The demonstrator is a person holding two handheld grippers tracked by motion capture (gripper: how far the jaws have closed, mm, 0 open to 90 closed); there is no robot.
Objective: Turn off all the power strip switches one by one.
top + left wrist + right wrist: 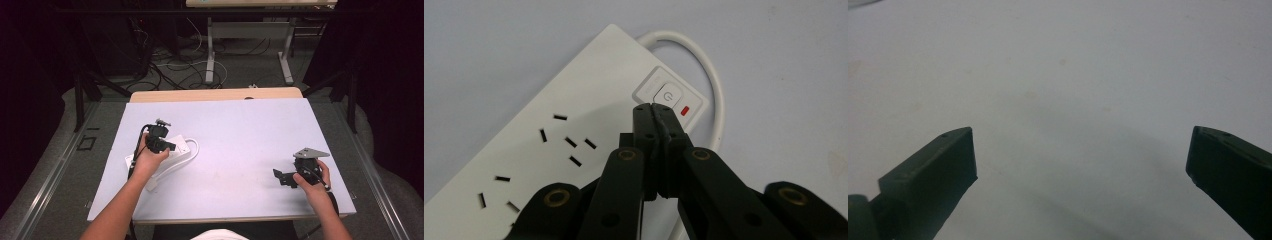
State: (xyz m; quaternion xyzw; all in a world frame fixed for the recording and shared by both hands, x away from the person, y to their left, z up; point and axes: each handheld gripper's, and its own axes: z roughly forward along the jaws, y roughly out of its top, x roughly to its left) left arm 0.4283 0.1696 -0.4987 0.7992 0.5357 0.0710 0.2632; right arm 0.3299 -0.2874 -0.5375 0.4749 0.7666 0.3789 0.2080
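Observation:
A white power strip (172, 150) (574, 115) lies on the left half of the pale table, its white cable (194, 150) (709, 70) looping off the far end. My left gripper (169, 146) (653, 107) is shut, with nothing between its jaws. Its tips rest at the near edge of the strip's square power button (667, 96), beside a small red indicator (684, 111). My right gripper (278, 176) (1080, 155) stands open low over bare table at the right, its jaws wide apart with nothing between them.
The table's white top (235, 145) (1058, 75) ends at a wooden strip (215, 94) at the far edge. Beyond it are loose floor cables (175, 65) and the legs of another table (210, 55). Black curtains close both sides.

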